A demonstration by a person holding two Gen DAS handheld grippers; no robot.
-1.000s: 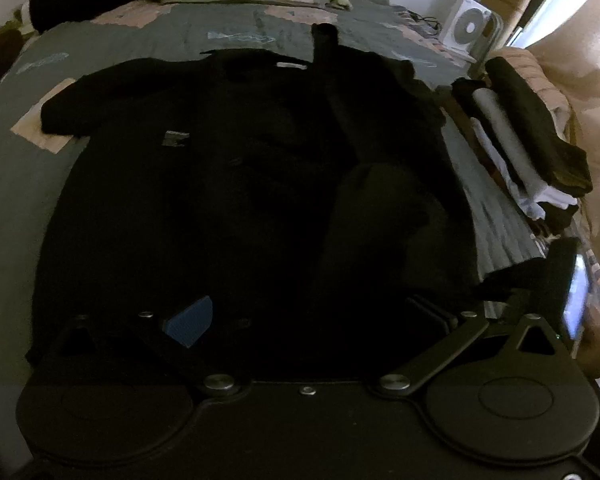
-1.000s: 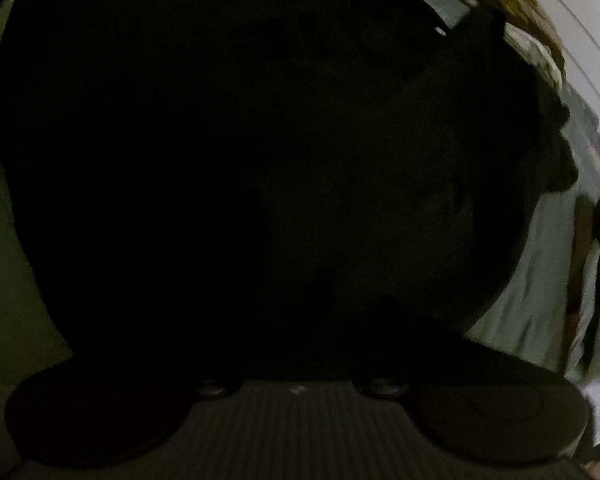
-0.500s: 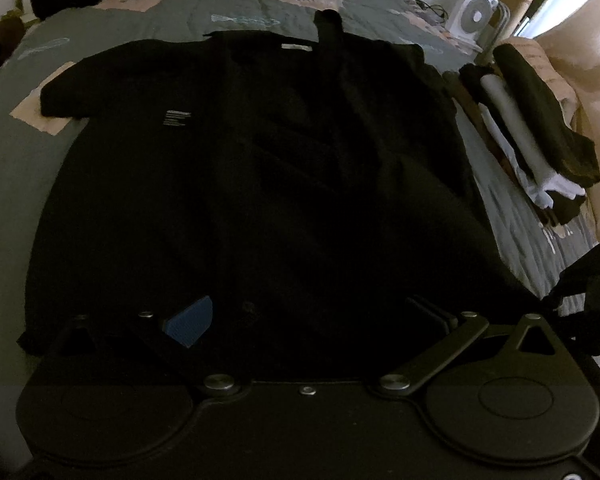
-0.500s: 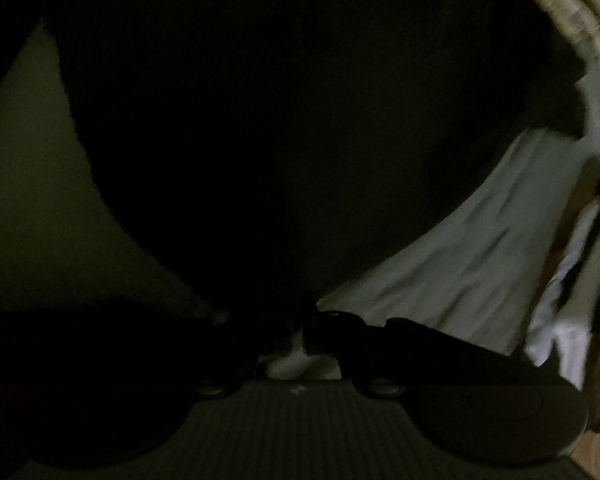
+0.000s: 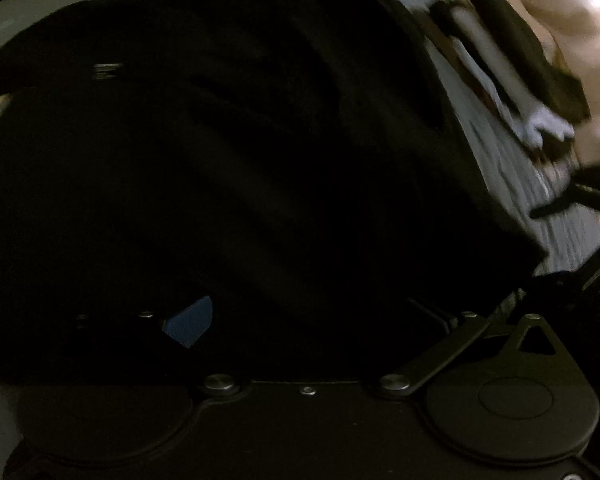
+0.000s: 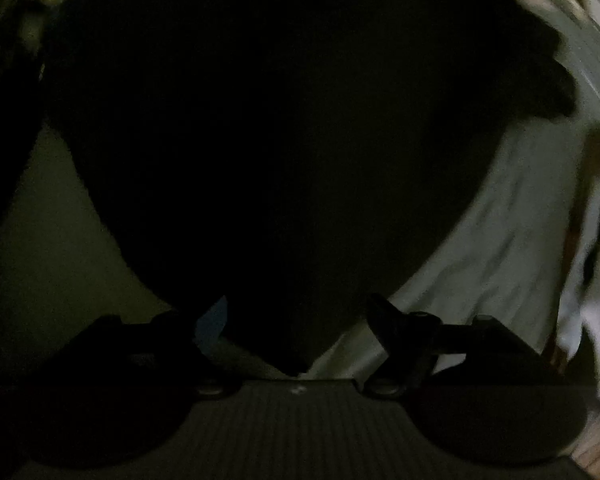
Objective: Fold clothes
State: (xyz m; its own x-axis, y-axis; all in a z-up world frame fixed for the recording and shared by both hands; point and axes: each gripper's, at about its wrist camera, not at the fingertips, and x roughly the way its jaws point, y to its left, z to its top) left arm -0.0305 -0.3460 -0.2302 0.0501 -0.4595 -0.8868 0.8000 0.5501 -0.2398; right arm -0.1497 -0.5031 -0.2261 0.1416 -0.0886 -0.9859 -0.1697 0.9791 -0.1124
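Note:
A black short-sleeved shirt (image 5: 260,140) lies spread on the grey bedcover (image 5: 520,176), collar at the far end. My left gripper (image 5: 308,312) hovers low over the near hem, open, with its blue pad (image 5: 188,320) far from the other finger. In the right wrist view the same black shirt (image 6: 280,140) fills the frame. Its near corner lies between the fingers of my right gripper (image 6: 300,320), which stands open and does not pinch the cloth. Both views are dark and blurred.
A stack of folded dark and white clothes (image 5: 512,68) sits along the bed's right side, next to a pink cloth (image 5: 572,20). Pale bedcover (image 6: 480,240) shows right of the shirt. A dark blurred shape (image 5: 572,200) is at the right edge.
The right gripper, shut on the shirt's corner half a second ago, has opened and let the cloth go. The left gripper has dropped lower and closer to the shirt, still open.

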